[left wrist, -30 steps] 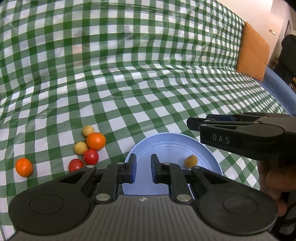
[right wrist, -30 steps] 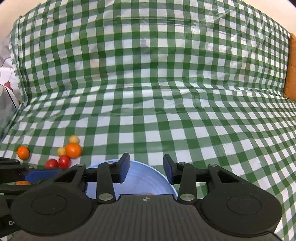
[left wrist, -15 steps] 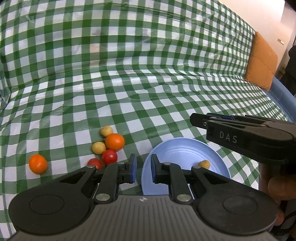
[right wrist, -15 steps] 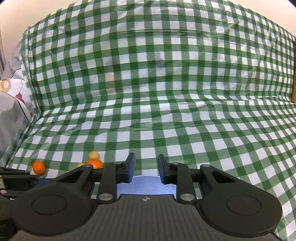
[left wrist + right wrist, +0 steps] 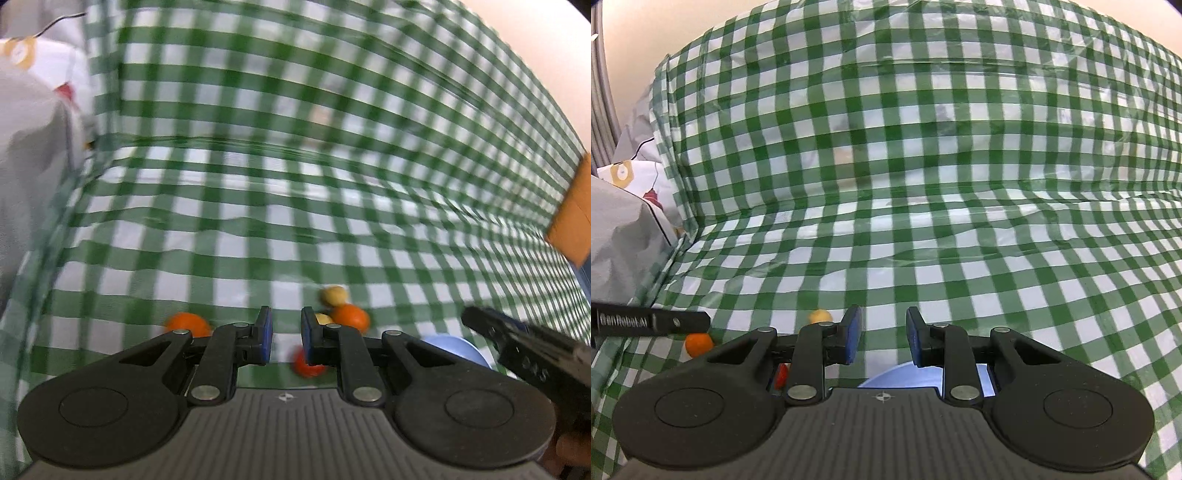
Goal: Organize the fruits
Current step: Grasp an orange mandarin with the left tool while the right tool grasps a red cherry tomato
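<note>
My left gripper (image 5: pixel 285 321) is shut with nothing in it, low over the loose fruit on the green checked cloth. A red tomato (image 5: pixel 306 365) lies just under its right finger. An orange fruit (image 5: pixel 351 315) and two small yellow ones (image 5: pixel 334 295) sit right of the fingertips, and another orange fruit (image 5: pixel 186 324) sits to the left. The blue bowl (image 5: pixel 458 347) shows at the right, under my right gripper (image 5: pixel 476 319). In the right wrist view, my right gripper (image 5: pixel 882 325) stands over the bowl (image 5: pixel 897 374), its jaws narrowly apart and empty.
The green checked cloth (image 5: pixel 923 221) covers the seat and the backrest. Grey and white patterned fabric (image 5: pixel 624 229) is bunched at the left edge. An orange cushion (image 5: pixel 572 221) stands at the far right. A hand (image 5: pixel 569 454) holds the right gripper.
My left gripper swung left from over the bowl to the loose fruit, rolling as it went. The right gripper's jaws narrowed and it drew back a little over the bowl.
</note>
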### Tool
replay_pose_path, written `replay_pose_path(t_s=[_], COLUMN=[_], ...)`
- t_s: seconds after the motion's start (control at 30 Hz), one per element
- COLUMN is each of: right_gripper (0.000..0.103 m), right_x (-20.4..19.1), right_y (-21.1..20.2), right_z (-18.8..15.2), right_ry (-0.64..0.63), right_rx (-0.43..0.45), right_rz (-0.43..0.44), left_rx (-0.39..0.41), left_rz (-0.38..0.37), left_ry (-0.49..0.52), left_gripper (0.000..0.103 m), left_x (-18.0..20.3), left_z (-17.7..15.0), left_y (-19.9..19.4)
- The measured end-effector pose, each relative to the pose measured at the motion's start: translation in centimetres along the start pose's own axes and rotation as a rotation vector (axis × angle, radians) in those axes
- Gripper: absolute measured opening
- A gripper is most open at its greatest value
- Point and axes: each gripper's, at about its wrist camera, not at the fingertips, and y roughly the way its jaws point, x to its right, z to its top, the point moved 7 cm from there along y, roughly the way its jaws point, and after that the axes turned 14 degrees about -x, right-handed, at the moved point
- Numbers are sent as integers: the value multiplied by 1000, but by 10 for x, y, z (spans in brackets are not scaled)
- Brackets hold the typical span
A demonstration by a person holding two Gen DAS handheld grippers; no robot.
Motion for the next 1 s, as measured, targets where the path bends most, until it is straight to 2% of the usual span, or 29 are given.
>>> replay_pose_path(t_s=[0.37, 0.5, 0.57, 0.6, 0.63, 0.7, 0.8, 0.83, 1.0], right_gripper=[28, 30, 30, 30, 30, 30, 31, 31, 33], right_x=[-39, -49, -55, -58, -60, -66, -69, -69, -70], right_y=[32, 52, 56, 59, 62, 71, 81, 84, 102], right_z=[-8, -15, -14, -14, -16, -18, -18, -17, -17], right_ry=[-22, -1, 22, 17, 10, 12, 5, 1, 2], right_rx=[-73, -127, -139, -141, -151, -178, -193, -199, -245], right_rz=[67, 90, 135, 142, 134, 139, 125, 112, 83], left_rx=[-25, -60, -83, -95, -109, -135, -159, -164, -199], left_rz=[21, 21, 27, 34, 42, 60, 63, 62, 90], left_ry=[-125, -161, -169, -171, -175, -185, -209, -217, -219], left_gripper=[18, 18, 20, 23, 33, 46, 52, 57, 62], left_x=[-48, -60, -64, -66, -68, -73, -78, -79, -78], left_z=[9, 7, 7, 6, 5, 4, 3, 3, 4], left_y=[1, 9, 16, 19, 23, 30, 38, 40, 53])
